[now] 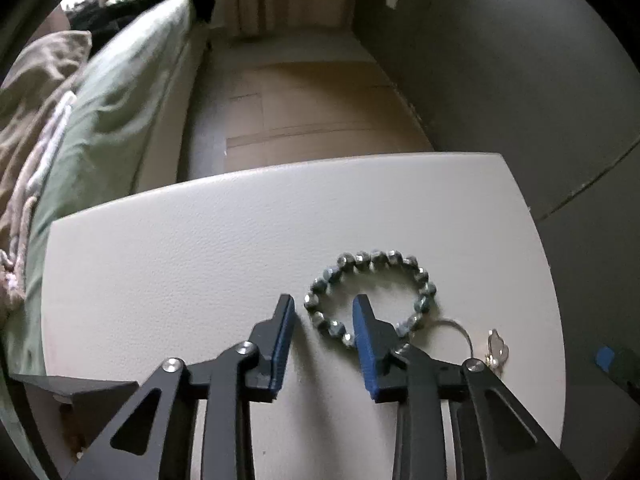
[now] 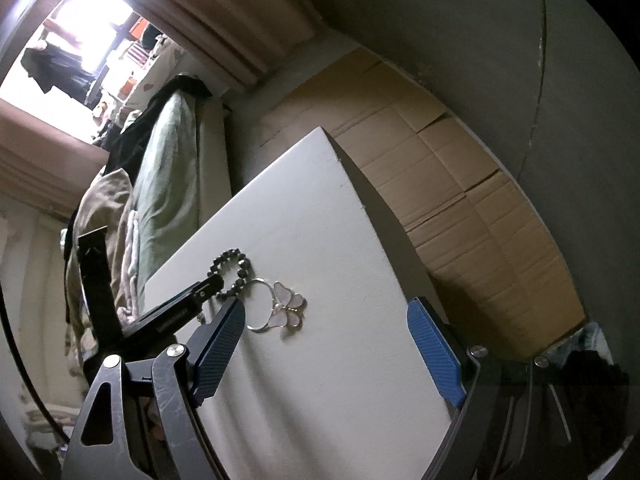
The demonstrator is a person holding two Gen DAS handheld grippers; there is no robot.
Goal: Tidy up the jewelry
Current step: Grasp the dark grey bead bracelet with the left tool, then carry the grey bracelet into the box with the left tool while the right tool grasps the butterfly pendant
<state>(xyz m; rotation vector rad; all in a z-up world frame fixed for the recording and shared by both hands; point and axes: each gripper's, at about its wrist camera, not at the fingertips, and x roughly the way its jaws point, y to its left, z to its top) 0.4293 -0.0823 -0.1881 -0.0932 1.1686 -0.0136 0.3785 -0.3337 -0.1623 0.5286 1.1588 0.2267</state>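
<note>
Jewelry, a grey faceted-bead bracelet [image 1: 370, 296], lay on the white textured table [image 1: 180, 248] beside a butterfly-charm ring [image 2: 276, 304]. Left gripper [image 1: 323, 312] spread, straddling its near edge; right gripper [image 2: 326, 312] spread, empty. Advisable: lower squarely, then pinch beads

A white table [image 1: 200, 248] with a faintly pebbled top carries the jewelry. In the left wrist view a bead bracelet [image 1: 370, 298] lies flat on it toward 4 o'clock from the middle of the top. At the bracelet's 4 o'clock, touching it, lies a thin metal ring [image 1: 458, 332], with a pale butterfly pendant [image 1: 497, 350] at the ring's far side, near the table's right edge. A dark box corner [image 1: 80, 388] shows at 8 o'clock
</note>
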